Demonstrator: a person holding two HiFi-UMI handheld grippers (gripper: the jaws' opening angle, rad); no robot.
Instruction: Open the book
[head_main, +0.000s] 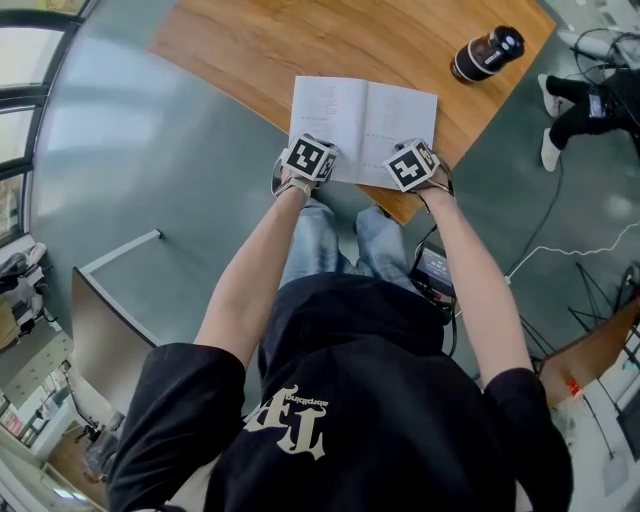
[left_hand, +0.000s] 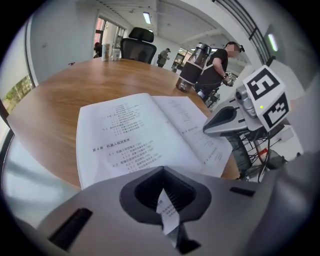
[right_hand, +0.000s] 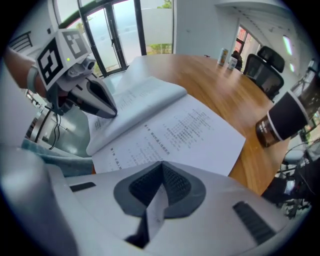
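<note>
Book lies open, pages up, on the wooden surface, close to the corner nearest the person, its spine running away from them and its near edge at the rim of the surface. Both grippers sit at that near edge, one on each half. The left gripper is at the near corner of the left-hand page, and the left gripper view shows its jaws closed together on a thin strip of printed paper that stands up between the pads, with the rest of the book spread just beyond them. The right gripper is at the near corner of the right-hand page; in the right gripper view its jaws are likewise pressed together on a sliver of page, the open leaves lying just ahead. The left half arches up a little near the spine. A dark flask stands well apart on the far right of the surface. From the head view the marker cubes cover the jaw tips, so the pinch points themselves are hidden there, and the print is too small to read. In the right gripper view the flask is partly cut off at the picture's edge, and how many leaves each pair of jaws holds cannot be told.
</note>
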